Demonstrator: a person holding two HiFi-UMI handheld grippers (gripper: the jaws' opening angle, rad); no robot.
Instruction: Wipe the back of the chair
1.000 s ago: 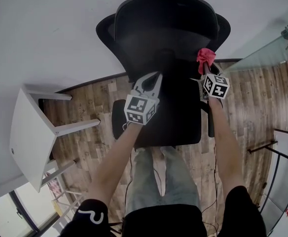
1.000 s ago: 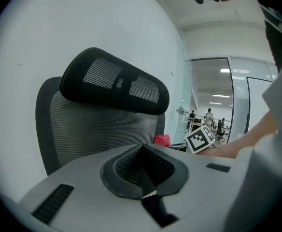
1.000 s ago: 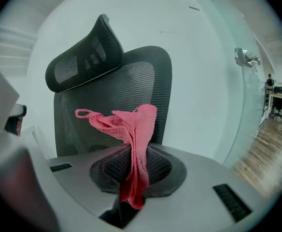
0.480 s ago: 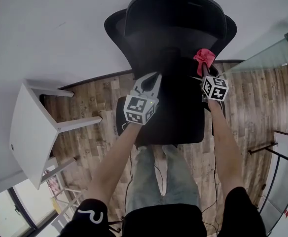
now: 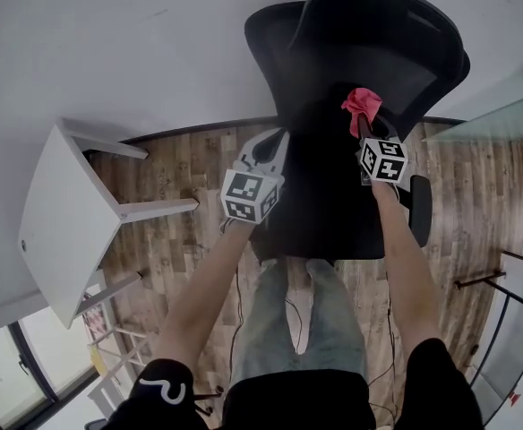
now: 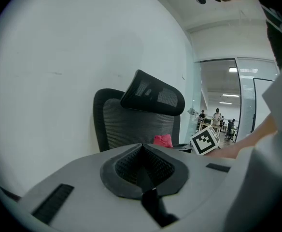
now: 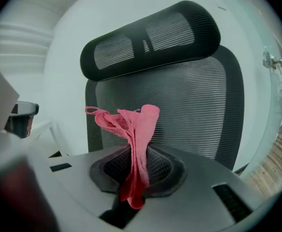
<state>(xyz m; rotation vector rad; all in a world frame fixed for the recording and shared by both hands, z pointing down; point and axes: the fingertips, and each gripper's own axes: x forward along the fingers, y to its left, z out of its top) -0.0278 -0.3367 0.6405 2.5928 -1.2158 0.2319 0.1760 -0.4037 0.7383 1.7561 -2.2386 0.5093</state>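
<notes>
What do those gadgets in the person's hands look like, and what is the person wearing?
The left tool and right tool each have a pale grey body, jaws lined with black ribbed pads, and a white cube printed with black square markers. The person wears black short sleeves; the left sleeve bears a white mark.

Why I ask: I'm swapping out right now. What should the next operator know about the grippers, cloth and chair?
Left gripper: shut, empty, held near the office chair.
Right gripper: shut on a pink cloth, which stands bunched up in front of the mesh backrest, below the headrest.
Done: cloth is in hand at the chair. Contact with the mesh can't be confirmed.
Left: press the cloth to the backrest and wipe across it.
</notes>
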